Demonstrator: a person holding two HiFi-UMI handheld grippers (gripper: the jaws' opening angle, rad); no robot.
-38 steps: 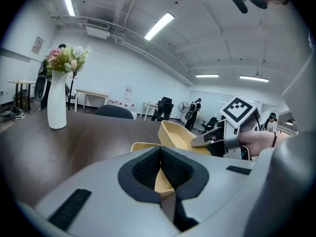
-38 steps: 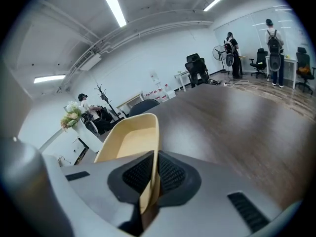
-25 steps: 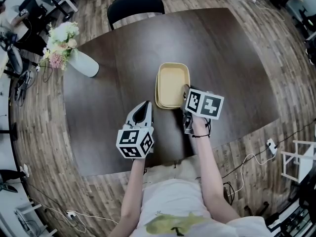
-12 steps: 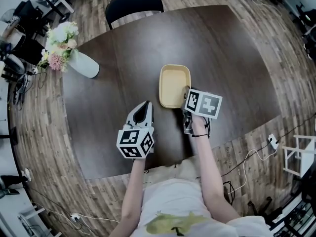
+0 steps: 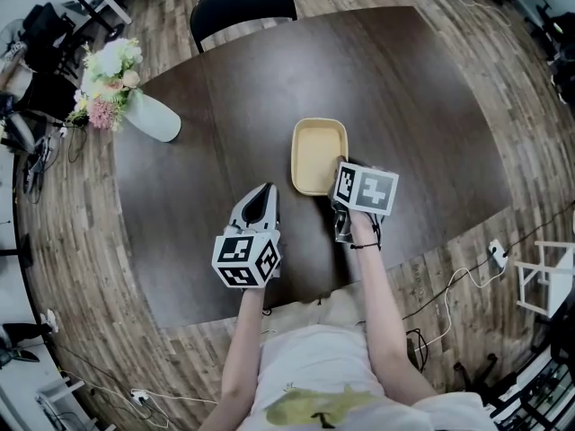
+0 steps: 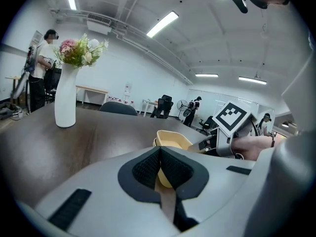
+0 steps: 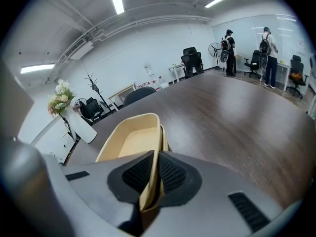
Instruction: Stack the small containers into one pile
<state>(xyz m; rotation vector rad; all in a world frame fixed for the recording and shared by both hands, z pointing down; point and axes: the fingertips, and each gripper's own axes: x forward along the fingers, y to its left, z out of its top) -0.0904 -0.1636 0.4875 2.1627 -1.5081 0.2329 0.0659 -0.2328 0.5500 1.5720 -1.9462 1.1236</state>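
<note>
Pile: two tan containers (image 5: 318, 155), one nested in the other, stand near the middle of the dark table (image 5: 422, 106).
Nesting: the top container (image 7: 129, 135) sits inside the lower container (image 7: 164, 138), whose rim peeks out along one side.
Right gripper (image 5: 339, 167): at the pile's 5 o'clock corner, its jaws are clamped on the top container's near wall, one pad inside and one outside.
Left gripper (image 5: 263, 191): at 7 o'clock from the pile and apart from it, its jaws are pressed together with nothing between them.
Vase (image 5: 151, 117): white, holding flowers (image 5: 110, 79), at 10 o'clock and well apart from the pile.
Chair (image 5: 243, 5): black, at the table's 12 o'clock edge.
</note>
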